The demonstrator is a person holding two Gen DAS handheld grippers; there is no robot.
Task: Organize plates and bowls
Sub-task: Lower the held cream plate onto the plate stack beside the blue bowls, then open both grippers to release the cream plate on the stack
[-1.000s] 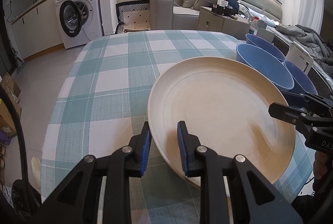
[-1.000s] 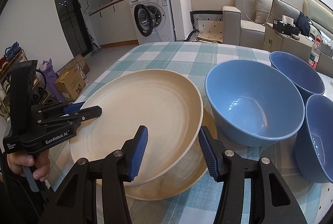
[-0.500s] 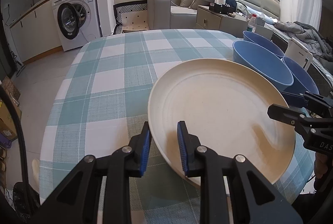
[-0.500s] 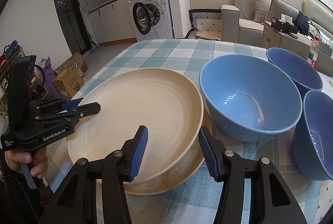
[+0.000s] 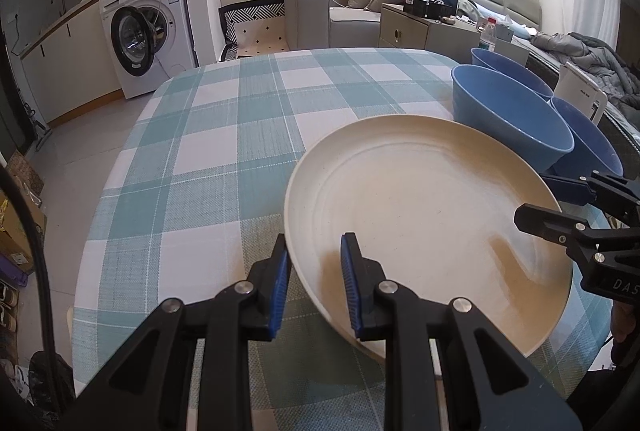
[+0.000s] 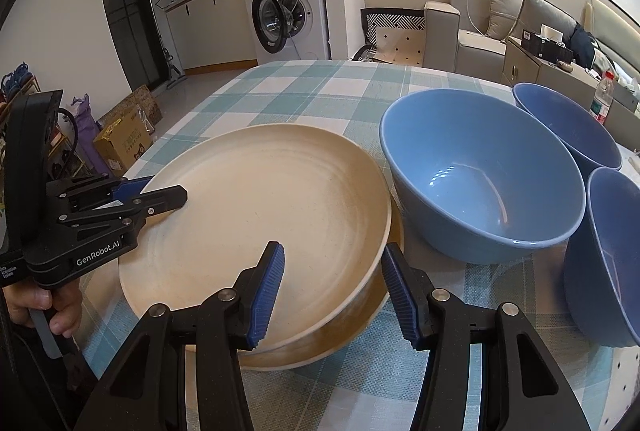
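A home: washing machine (image 5: 146, 39) under a kitchen counter, sofa (image 5: 348, 7) beyond the checked table (image 5: 224, 135).

Round cream ceramic plate (image 6: 256, 215) on top, matte, w/ tan shading toward the near rim; a second cream-tan plate (image 6: 352, 335) peeks out under it. Three glossy blue round bowls (image 6: 480, 175) to the right, same mid-blue inside & out. Table (image 5: 224, 151) cloth: teal-and-white check w/ thin white lines. Left tongs (image 5: 314, 279) black w/ ribbed blue pads; right tongs (image 6: 332, 291) same black & blue. White front-load washing machine (image 6: 288, 15), dark door ring, at back.
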